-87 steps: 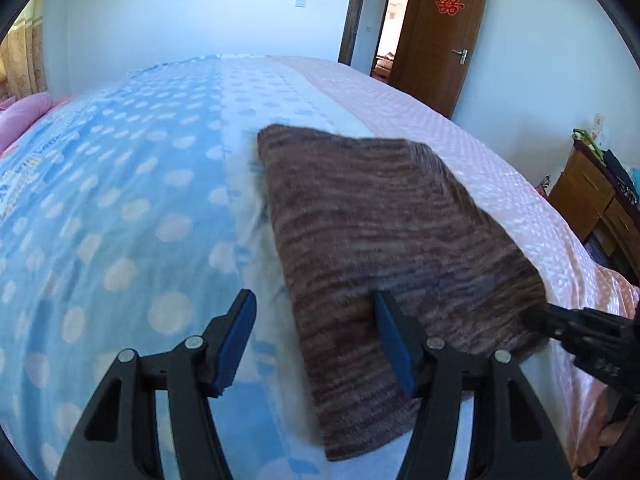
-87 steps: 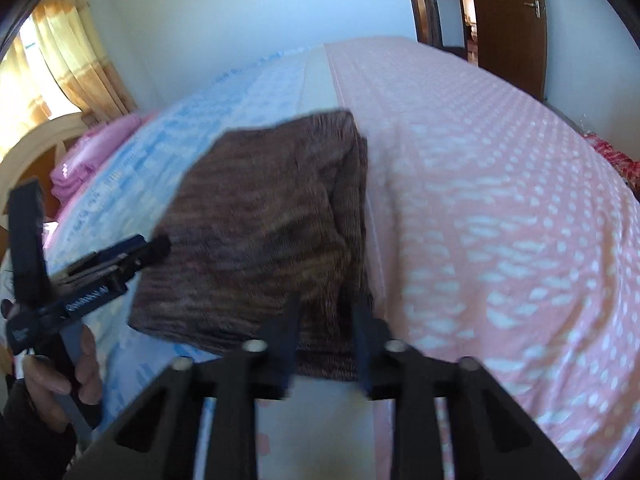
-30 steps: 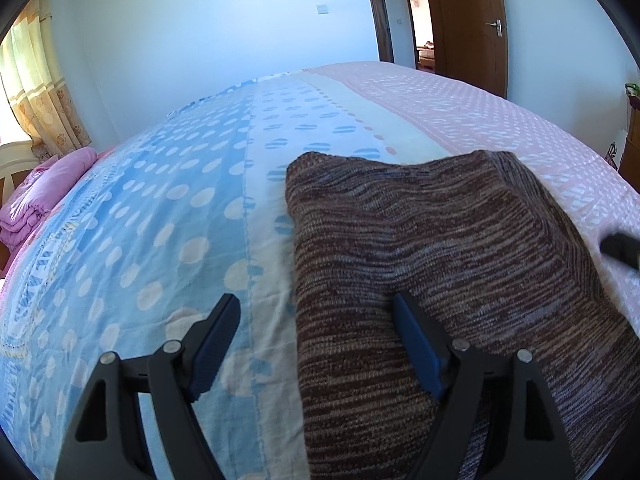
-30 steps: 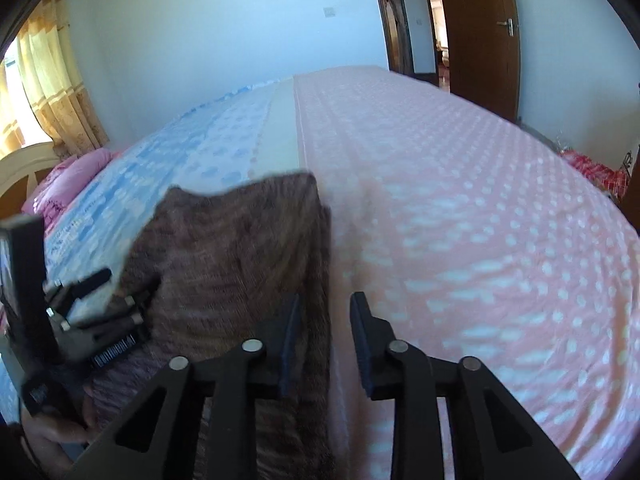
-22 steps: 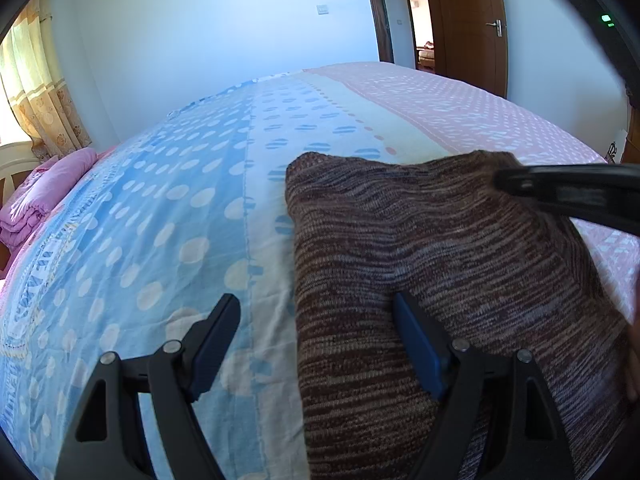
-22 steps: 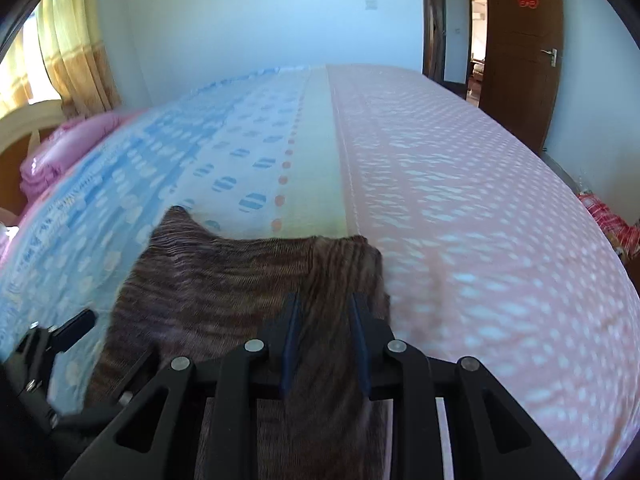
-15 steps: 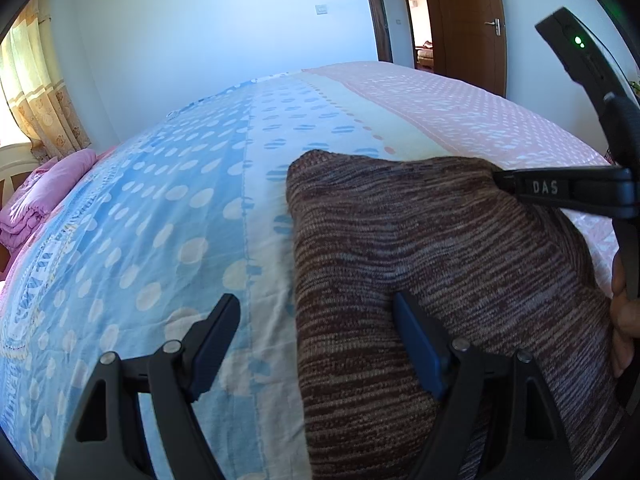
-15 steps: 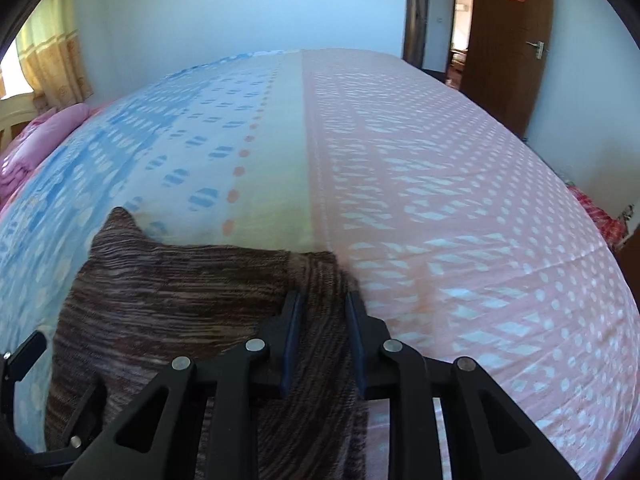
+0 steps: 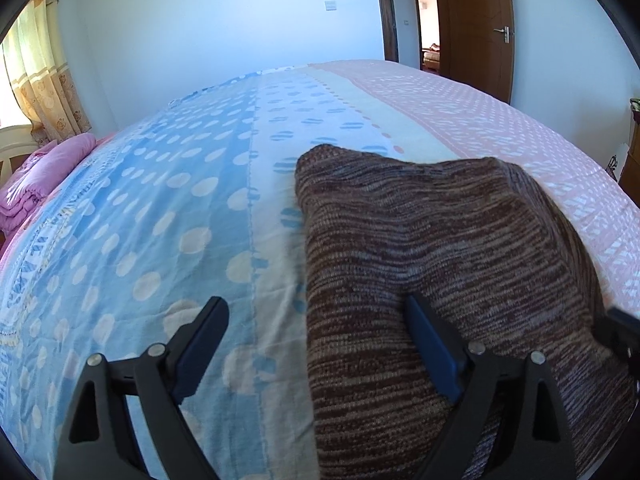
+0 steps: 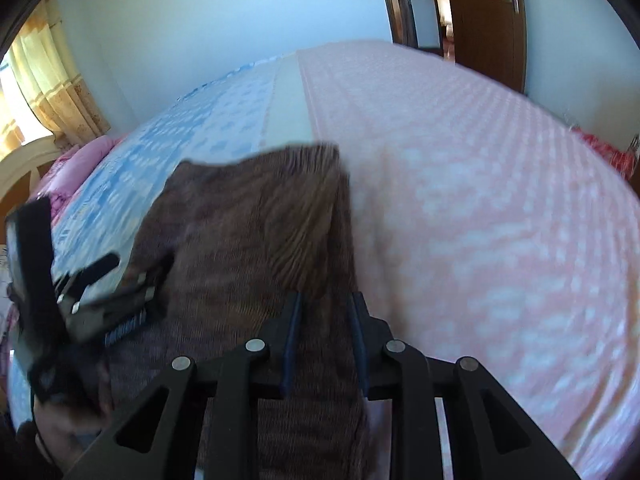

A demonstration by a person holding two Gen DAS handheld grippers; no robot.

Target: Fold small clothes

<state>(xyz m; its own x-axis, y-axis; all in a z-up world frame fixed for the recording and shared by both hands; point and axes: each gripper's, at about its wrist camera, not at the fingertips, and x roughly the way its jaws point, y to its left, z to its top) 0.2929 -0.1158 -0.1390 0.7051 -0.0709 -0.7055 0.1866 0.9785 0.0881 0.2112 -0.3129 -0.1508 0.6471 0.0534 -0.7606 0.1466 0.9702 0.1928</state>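
Note:
A brown striped knit garment [image 9: 420, 232] lies folded on the bed, its far edge humped up. My left gripper [image 9: 316, 304] straddles its left edge with the jaws opening wide. One finger is over the sheet, the other rests on the knit, and nothing is pinched. In the right wrist view the same garment [image 10: 240, 220] runs under my right gripper [image 10: 327, 296]. A fold of its right edge fills the narrow gap between the pads while the jaws ease open slightly. A ribbed flap rises ahead of those fingers. The left gripper [image 10: 136, 268] shows at the left.
The bed sheet [image 9: 160, 200] is blue with pale dots on the left and pink on the right [image 10: 480, 220]. A folded pink quilt [image 9: 40, 176] lies at the far left by a curtain [image 9: 36, 80]. A wooden door [image 9: 476, 32] stands open beyond. A hand [image 10: 68, 420] holds the left gripper.
My right gripper reached out to the garment's far right corner, then drew back toward me with fabric between its pads. The left gripper stayed put and its jaws spread wider.

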